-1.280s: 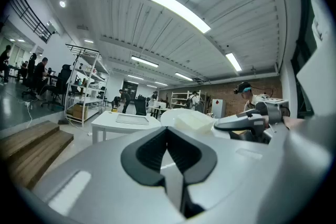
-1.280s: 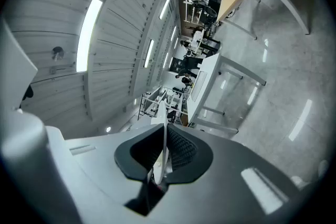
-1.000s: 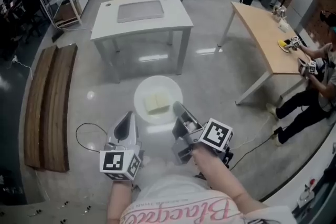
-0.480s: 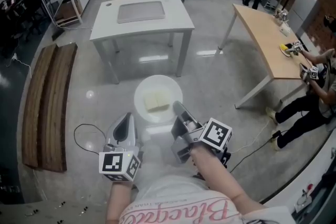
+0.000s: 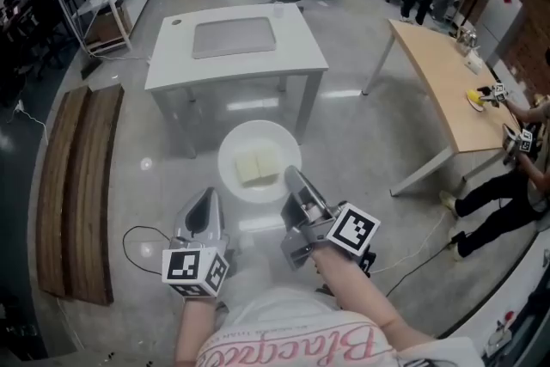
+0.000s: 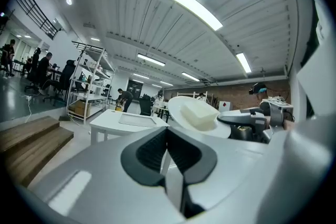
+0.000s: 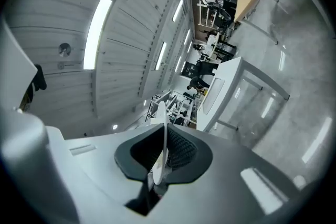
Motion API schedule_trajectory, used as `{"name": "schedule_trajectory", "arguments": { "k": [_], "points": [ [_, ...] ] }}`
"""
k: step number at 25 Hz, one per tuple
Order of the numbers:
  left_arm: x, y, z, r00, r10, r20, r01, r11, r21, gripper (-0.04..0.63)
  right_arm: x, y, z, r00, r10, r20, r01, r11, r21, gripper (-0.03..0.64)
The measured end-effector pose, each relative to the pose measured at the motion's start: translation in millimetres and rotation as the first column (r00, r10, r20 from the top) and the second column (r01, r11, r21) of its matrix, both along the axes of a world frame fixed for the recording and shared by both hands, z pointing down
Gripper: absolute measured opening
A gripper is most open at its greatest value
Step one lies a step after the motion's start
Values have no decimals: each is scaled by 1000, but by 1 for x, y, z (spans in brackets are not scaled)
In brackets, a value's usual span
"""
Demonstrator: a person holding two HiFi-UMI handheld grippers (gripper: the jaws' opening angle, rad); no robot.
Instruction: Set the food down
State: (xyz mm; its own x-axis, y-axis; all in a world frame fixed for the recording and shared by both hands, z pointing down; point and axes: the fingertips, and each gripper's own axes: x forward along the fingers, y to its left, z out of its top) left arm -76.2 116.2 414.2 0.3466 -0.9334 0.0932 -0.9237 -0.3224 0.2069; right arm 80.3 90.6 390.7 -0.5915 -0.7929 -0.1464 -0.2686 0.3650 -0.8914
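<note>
Looking down in the head view, I see the right hand-held gripper (image 5: 290, 177) pinching the near right rim of a white plate (image 5: 230, 181). The plate hangs in the air above the grey floor (image 5: 361, 133) and rests on nothing else. The food (image 5: 257, 167), one pale squarish block, lies flat near the middle of the plate. In the right gripper view, the plate's thin rim stands edge-on between the two dark pads (image 7: 184, 152); both press on it, and the jaws are closing. The left hand-held gripper (image 5: 206, 200) is held just beside the plate's near left edge, apart from it. In the left gripper view its pads meet along one line with nothing between them, so I read it as pressed together and empty. That same view shows the plate and the food up and to the right of the left jaws, with the right hand-held gripper at the plate's right edge. Beyond the plate in the head view stands a white worktop (image 5: 296, 43) bearing a flat grey mat (image 5: 234, 37); the plate is short of it and does not touch it. A wooden worktop (image 5: 434, 69) stands at the right, well apart from the plate, with a person (image 5: 516, 176) at its far side near the picture's edge. Two dark planks (image 5: 82, 176) lie on the floor at the left. A black cable (image 5: 142, 228) loops on the floor near the left hand-held gripper.
</note>
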Motion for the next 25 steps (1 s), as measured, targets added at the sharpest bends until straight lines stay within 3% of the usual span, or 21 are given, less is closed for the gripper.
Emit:
{"name": "schedule_trajectory", "arguments": {
  "k": [5,8,11,25],
  "points": [
    [-17,-56,0,1000,27,-5,-27,1000,-10,-2,-12,-45,-15,995,69,-72,-59,990,129,12],
    [-26,-87,-6,999,47,-7,-47,999,-2,-2,-18,-69,-34,988,125,-89,-101,968,231,12],
    [-31,-115,-10,998,62,-5,-62,998,7,-2,-25,-89,-42,969,175,-173,-119,949,293,12],
    [-41,-198,4,997,67,-24,-67,997,-28,-2,-38,-185,-8,959,163,-231,-126,978,166,12]
  ]
}}
